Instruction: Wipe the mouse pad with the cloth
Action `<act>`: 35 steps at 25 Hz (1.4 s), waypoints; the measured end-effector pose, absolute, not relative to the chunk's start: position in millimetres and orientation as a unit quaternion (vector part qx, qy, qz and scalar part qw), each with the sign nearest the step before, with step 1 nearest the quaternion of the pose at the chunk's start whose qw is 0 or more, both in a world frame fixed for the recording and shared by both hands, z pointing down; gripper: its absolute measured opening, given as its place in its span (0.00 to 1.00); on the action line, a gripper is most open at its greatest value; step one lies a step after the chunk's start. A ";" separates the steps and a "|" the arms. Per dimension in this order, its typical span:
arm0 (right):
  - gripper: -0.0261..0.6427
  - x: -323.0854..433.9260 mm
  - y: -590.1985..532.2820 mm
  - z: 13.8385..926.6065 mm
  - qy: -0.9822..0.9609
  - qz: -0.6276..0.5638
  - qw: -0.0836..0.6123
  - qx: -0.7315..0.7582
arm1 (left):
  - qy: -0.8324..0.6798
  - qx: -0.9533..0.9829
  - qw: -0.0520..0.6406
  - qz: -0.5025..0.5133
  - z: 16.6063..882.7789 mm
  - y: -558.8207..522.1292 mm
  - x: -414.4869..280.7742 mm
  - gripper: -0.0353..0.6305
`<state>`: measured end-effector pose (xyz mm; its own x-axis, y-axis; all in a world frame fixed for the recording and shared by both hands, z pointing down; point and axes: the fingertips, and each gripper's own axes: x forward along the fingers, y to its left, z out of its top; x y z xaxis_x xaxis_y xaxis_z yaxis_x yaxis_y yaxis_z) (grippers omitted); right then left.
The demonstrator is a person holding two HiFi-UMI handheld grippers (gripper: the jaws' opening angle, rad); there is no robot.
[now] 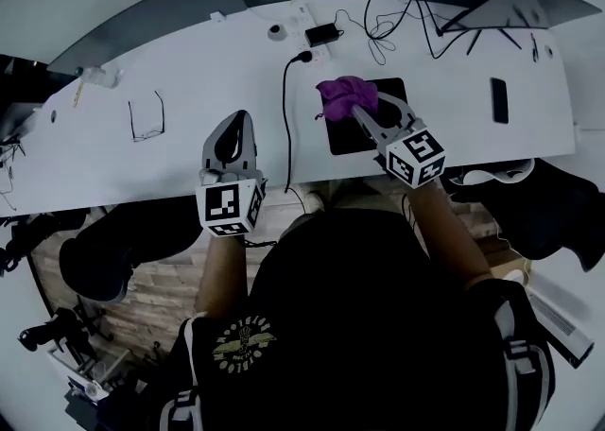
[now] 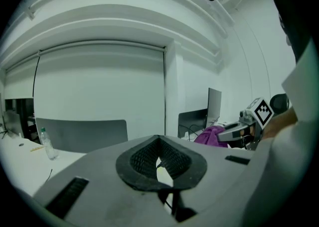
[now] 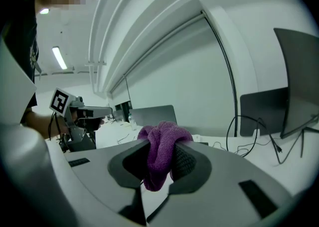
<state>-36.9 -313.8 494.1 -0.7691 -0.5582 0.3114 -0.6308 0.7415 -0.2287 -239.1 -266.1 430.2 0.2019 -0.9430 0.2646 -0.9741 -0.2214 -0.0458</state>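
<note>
purple cloth (image 1: 346, 94) pinched in the right gripper (image 1: 367, 112) near frame centre should be pressed flat and swept across the black mouse pad (image 1: 342, 139), left gripper (image 1: 241, 125) closed, empty, centre-left

Open desk (image 1: 208, 70) between glasses (image 1: 146, 119) and black cable (image 1: 285, 117) — cable tangle (image 1: 397, 21) (far edge) behind mouse pad (image 1: 342, 138)

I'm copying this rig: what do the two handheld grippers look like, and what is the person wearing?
Both the left gripper and the right gripper are grey plastic with two tapering jaws lined with black textured pads. Each carries a white cube with black square markers. The person wears a black top with a pale emblem.
</note>
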 end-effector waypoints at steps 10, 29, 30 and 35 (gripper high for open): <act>0.16 -57.2 -347.5 590.2 -0.913 0.227 0.163 0.298 | -0.615 0.769 0.110 0.137 484.3 -287.6 -230.0 0.06; 0.16 1.5 -374.8 741.8 -0.832 0.263 0.328 0.360 | -0.607 0.765 0.144 0.160 513.2 -287.0 -219.3 0.06; 0.16 14.2 -376.7 744.6 -0.826 0.264 0.332 0.371 | -0.607 0.765 0.144 0.160 512.6 -287.6 -217.7 0.06; 0.16 77.2 -382.8 751.0 -0.799 0.271 0.338 0.417 | -0.604 0.769 0.136 0.158 504.8 -291.8 -210.9 0.06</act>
